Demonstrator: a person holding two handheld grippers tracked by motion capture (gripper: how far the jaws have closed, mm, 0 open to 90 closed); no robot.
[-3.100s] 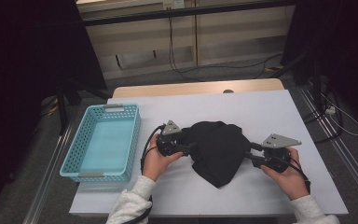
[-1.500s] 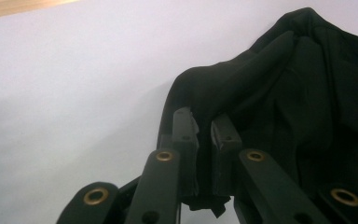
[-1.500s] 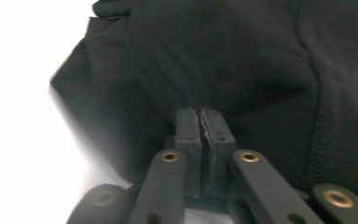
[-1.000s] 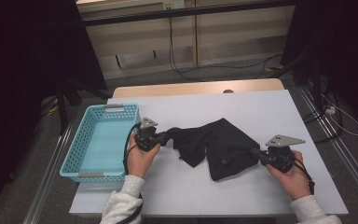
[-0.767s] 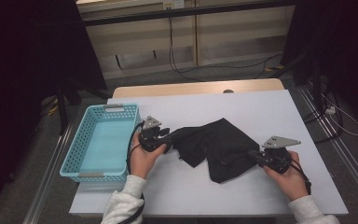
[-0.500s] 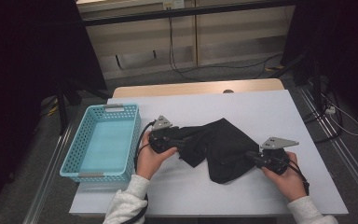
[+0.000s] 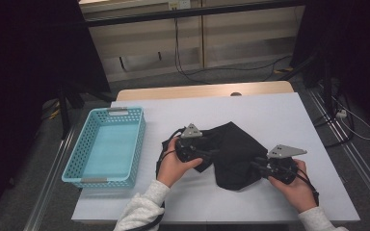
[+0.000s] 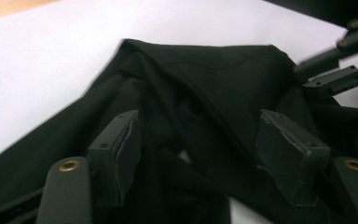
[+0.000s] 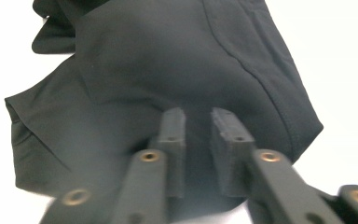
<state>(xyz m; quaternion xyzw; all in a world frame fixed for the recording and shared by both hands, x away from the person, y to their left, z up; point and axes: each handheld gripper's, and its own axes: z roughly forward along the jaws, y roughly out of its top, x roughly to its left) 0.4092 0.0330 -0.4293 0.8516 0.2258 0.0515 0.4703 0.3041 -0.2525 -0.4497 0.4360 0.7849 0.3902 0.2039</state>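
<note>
Two grippers at a black garment (image 7: 231, 156), bunched in folds mid-table on the white table (image 7: 270, 115).

Left gripper (image 7: 211, 153): jaws stand wide apart over the cloth's left part, nothing pinched between the pads; they closed a little just now. Right gripper (image 7: 256, 166): at the garment's right edge, jaws have just been parting, a narrow gap shows between the pads (image 9: 223, 140), cloth lying under them, not clamped. Turquoise basket (image 7: 84, 161) sits near the table's left edge, apart from the garment.
</note>
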